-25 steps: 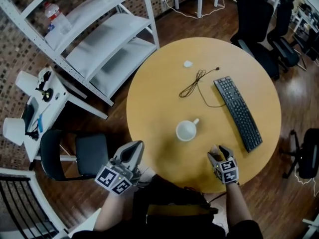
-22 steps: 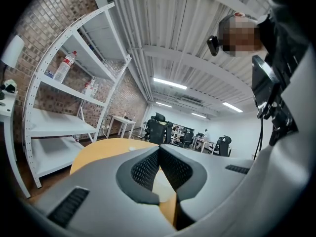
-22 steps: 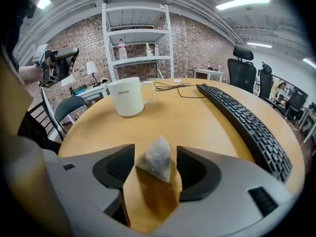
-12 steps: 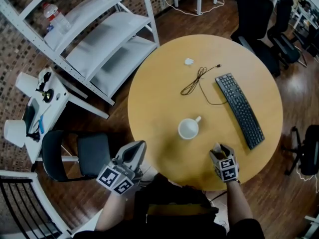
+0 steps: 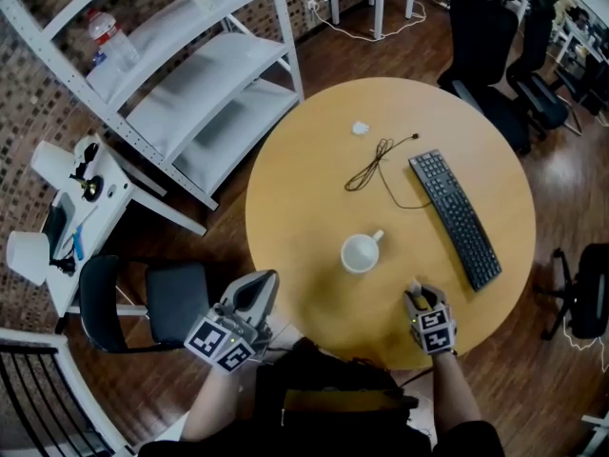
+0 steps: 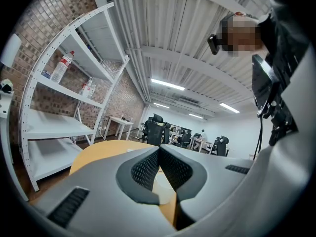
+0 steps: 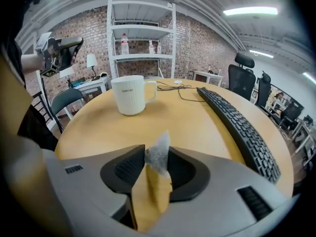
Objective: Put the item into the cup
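The left gripper [image 6: 159, 152] is held off the near edge of the round table [image 5: 304, 179]. Its jaws are brought together on nothing, and no part in the step is taken by it. The white cup [image 5: 360, 253] is stood upright near the table's middle, empty as far as can be seen from above.

The pick-up is judged to be the step in hand. The right gripper [image 5: 417, 293] is held low at the near edge, well apart from the cup. Its jaws are closing on a tea bag [image 7: 159, 156], which is pinched between the pads with its tip above them. A lift is called for next, then a carry forward and leftward until the bag hangs over the cup's mouth.

Whether the bag is clear of the tabletop cannot be told, and no string or tag is seen. The keyboard [image 5: 455, 219] is lying to the right.
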Motion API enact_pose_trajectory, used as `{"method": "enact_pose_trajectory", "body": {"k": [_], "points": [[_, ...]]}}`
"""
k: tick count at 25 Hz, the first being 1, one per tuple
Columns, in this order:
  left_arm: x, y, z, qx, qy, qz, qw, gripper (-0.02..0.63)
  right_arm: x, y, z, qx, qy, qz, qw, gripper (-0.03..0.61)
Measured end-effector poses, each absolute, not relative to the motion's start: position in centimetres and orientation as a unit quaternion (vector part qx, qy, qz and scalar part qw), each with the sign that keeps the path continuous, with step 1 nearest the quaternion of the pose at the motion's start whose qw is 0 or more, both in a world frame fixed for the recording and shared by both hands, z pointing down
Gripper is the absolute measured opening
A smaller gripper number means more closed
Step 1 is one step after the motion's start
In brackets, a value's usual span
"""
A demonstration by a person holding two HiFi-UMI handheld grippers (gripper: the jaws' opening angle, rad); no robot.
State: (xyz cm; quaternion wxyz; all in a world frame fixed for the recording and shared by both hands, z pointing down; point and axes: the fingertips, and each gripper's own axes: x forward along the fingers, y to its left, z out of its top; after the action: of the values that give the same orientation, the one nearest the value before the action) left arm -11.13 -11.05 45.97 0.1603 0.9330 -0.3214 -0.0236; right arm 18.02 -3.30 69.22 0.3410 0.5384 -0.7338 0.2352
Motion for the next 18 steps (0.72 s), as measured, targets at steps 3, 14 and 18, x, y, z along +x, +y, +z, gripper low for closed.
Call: {"method": "enact_pose_trajectory", "body": {"k": [3, 14, 18], "points": [[-11.0, -11.3, 45.7, 0.934, -0.318, -0.028, 0.157, 0.000, 18.5, -4.8, 66.7, 0.549, -0.739, 0.213, 0.328, 0.135], [-11.8, -12.4, 44.9, 0.933, -0.324, -0.053, 0.146, 0.000, 14.0, -11.0, 55.4, 0.540, -0.794, 0.110, 0.258, 0.135], [-12.9, -12.2, 44.7, 0.928, -0.338, -0.063, 0.143, 0.000, 11.2, -12.4, 53.1, 0.515, -0.820, 0.083, 0.238, 0.135]]}}
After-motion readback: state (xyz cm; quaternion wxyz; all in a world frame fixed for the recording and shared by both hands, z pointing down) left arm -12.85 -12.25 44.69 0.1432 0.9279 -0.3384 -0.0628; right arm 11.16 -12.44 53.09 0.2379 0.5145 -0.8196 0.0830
